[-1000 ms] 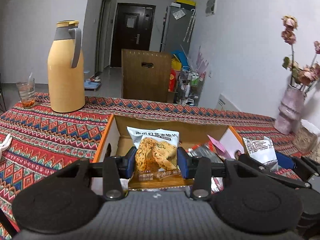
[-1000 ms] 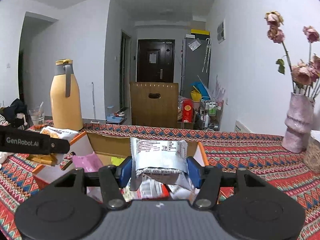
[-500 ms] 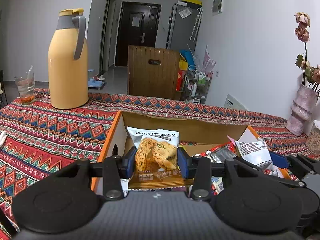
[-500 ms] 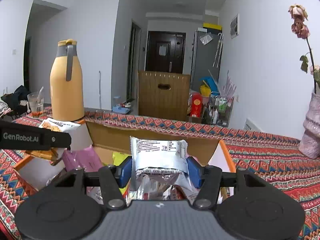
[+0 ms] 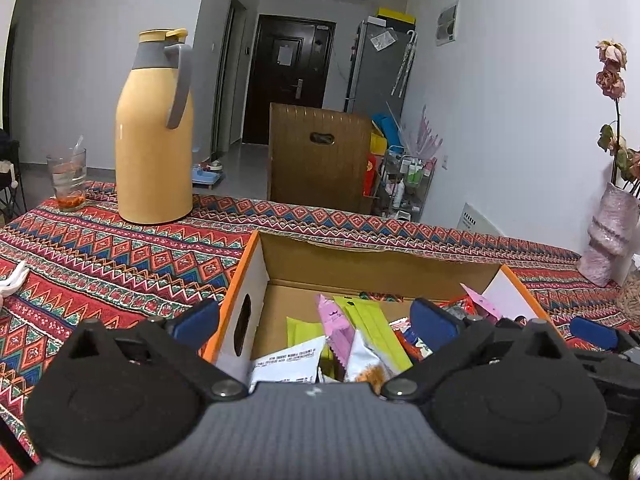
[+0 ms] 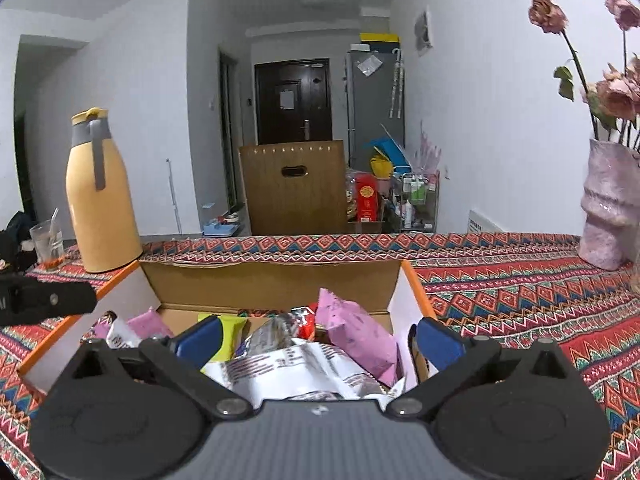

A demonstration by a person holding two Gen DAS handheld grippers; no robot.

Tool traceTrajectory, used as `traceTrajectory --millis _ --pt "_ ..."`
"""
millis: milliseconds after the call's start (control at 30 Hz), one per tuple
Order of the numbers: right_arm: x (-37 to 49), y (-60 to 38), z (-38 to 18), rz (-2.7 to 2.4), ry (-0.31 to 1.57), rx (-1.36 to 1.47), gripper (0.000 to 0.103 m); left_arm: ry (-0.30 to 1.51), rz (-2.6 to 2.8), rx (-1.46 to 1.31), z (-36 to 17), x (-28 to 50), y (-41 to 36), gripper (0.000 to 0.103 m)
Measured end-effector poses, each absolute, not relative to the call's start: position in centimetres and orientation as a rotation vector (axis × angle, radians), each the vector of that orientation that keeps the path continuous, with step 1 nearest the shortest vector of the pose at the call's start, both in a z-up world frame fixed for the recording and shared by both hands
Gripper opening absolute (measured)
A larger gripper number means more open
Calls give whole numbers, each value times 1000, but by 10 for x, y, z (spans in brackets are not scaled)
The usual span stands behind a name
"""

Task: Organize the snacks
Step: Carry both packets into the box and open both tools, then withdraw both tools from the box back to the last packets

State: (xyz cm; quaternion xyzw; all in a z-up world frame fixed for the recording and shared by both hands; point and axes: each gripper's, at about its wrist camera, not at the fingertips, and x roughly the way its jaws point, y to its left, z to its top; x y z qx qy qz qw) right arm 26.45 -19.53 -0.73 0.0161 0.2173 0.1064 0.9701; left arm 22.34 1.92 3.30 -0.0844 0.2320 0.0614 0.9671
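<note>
Packets that sat clamped between both sets of fingers half a second ago are now out of their grip: the orange-and-white crisp packet no longer stands between the left gripper's (image 5: 316, 318) blue pads, and the silver-white packet (image 6: 296, 372) has dropped from the right gripper (image 6: 318, 340) to lie on top of the heap, low in the centre of the right wrist view. Both grippers are spread wide and hold nothing. The left one straddles the left wall of the cardboard box (image 5: 256, 276), one pad outside over the patterned tablecloth (image 5: 100, 256) and the other inside above the snacks; I cannot tell whether either pad touches the box. The right gripper's pads hang over the box's interior, one near a green packet (image 6: 230, 334), the other by the right wall beside a pink packet (image 6: 356, 332). In the left wrist view the box shows a green packet (image 5: 370, 332), a pink wrapper (image 5: 336, 328) and a white packet (image 5: 286, 364) at lower centre. A yellow thermos (image 5: 154, 132) and a glass (image 5: 68, 178) stand at upper left, a pink vase (image 6: 610, 208) at far right.
</note>
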Motion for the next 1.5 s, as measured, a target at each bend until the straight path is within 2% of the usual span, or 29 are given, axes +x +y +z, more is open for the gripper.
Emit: traceTrajectory --millis 567,900,1233,1367,1433,1500 --pt "233 -220 25 158 409 54 103 495 129 -183 44 213 17 103" --pt "195 -229 4 140 544 -10 103 551 100 -154 56 194 3 103" --pt "184 -226 -38 145 736 25 100 634 64 -137 43 169 -2 103" --pt "185 -220 -49 146 800 27 90 669 57 -125 33 162 -7 103" --pt "187 -220 -53 159 818 27 78 692 57 -121 26 160 -9 103" --pt "184 -220 -55 163 817 16 55 711 56 -121 22 159 -11 103"
